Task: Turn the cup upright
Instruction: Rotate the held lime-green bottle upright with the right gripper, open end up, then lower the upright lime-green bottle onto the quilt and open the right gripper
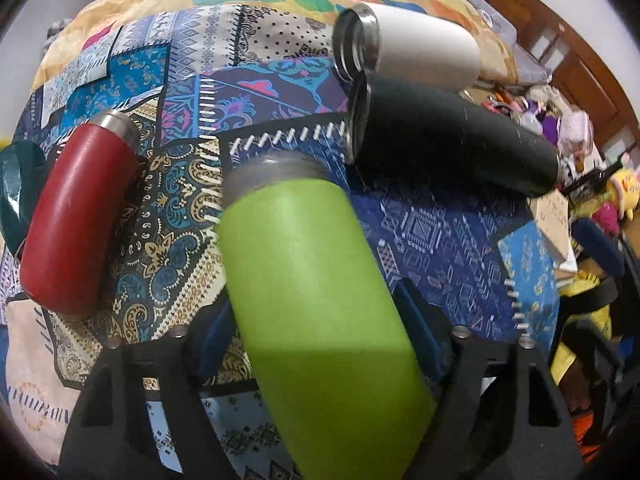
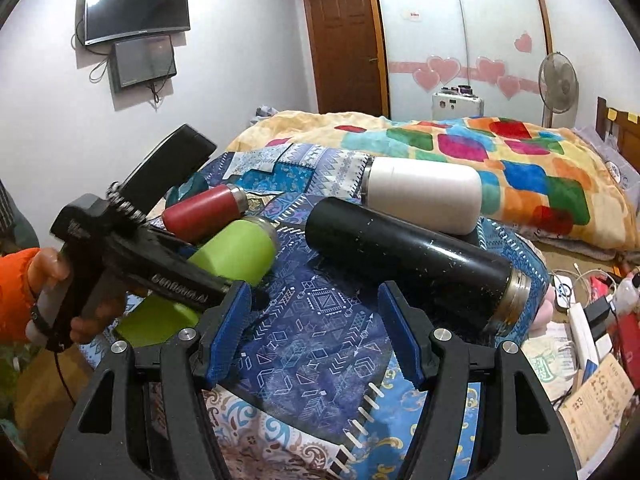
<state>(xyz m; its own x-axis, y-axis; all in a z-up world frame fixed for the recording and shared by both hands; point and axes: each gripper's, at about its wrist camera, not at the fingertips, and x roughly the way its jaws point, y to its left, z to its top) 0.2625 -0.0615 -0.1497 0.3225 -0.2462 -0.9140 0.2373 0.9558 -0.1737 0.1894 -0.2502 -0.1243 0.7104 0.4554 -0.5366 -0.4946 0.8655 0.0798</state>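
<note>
Grasp step in hand: the left gripper [image 1: 320, 344] has its blue pads [image 1: 420, 332] pressed on the flanks of the green cup [image 1: 316, 288], which fills the lower centre of the left wrist view, lying tilted with its grey threaded neck toward the upper left. Whether the cup rests on the cloth or is already lifted clear, I cannot tell. Judged next move: raise it, rotate the wrist so the neck points up, and seat the base flat; the quilt [image 1: 180, 208] is soft and lumpy, so a level patch seems needed.

Left wrist view, left to right:
- red cup [image 1: 72, 220], far left, on its side, glossy body, steel rim at its upper end.
- green cup, matte, smooth cylinder, rounded shoulder.
- black cup [image 1: 452, 140], right of centre, on its side, scuffed matte finish, open steel mouth facing left.
- white cup [image 1: 416, 44], upper right, on its side, matte, threaded steel mouth, touching the black one.

Right wrist view: the right gripper [image 2: 316, 320] hangs spread wide with nothing between its pads, over blue patterned cloth in the lower centre. At the left, a hand [image 2: 52, 276] grips the left tool's handle. Patchwork blanket [image 2: 520, 176] lies behind, upper right.
</note>
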